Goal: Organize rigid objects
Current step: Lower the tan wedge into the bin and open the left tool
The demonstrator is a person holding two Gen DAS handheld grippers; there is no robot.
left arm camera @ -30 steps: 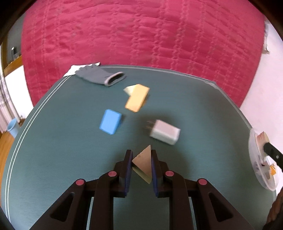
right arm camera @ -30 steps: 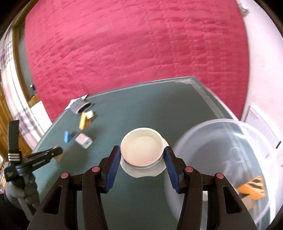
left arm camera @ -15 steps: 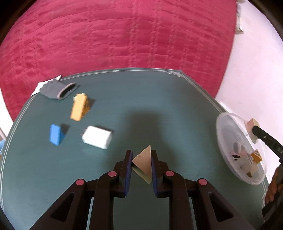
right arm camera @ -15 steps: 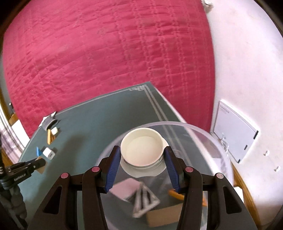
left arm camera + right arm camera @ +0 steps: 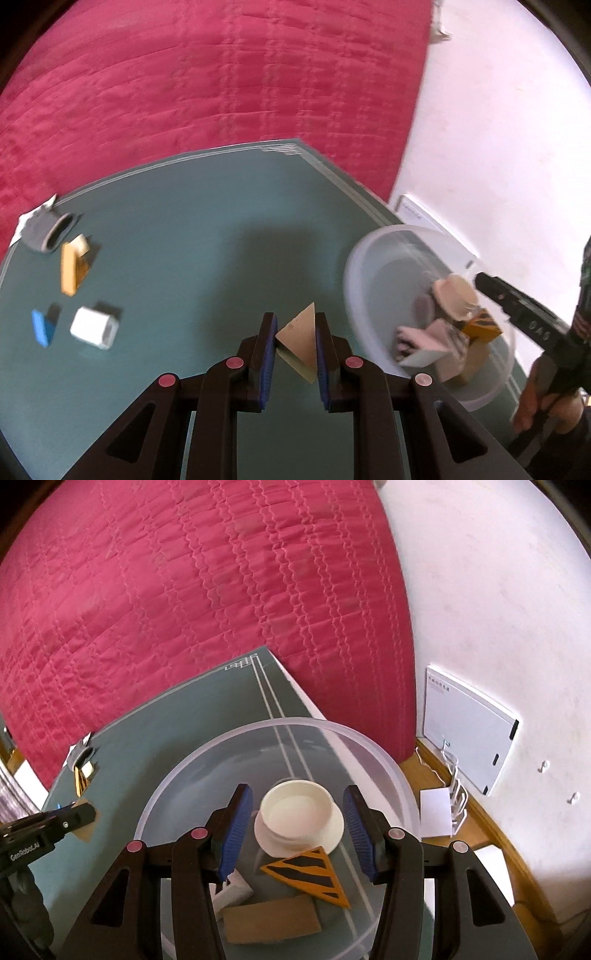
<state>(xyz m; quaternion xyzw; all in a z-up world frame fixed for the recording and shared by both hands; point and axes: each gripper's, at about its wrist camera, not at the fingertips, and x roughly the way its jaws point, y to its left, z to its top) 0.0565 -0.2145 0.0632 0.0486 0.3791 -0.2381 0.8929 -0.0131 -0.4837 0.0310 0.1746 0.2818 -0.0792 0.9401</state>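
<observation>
One triangular block (image 5: 297,334) apex-up in left gripper (image 5: 295,354) jaws

The left gripper (image 5: 295,347) pinches a tan wooden triangle (image 5: 300,341) above the green tabletop (image 5: 207,229). A clear bowl (image 5: 369,258) of blocks sits at the right edge; a blue block (image 5: 40,328), white block (image 5: 92,328) and orange block (image 5: 69,267) lie near the left edge.
</observation>
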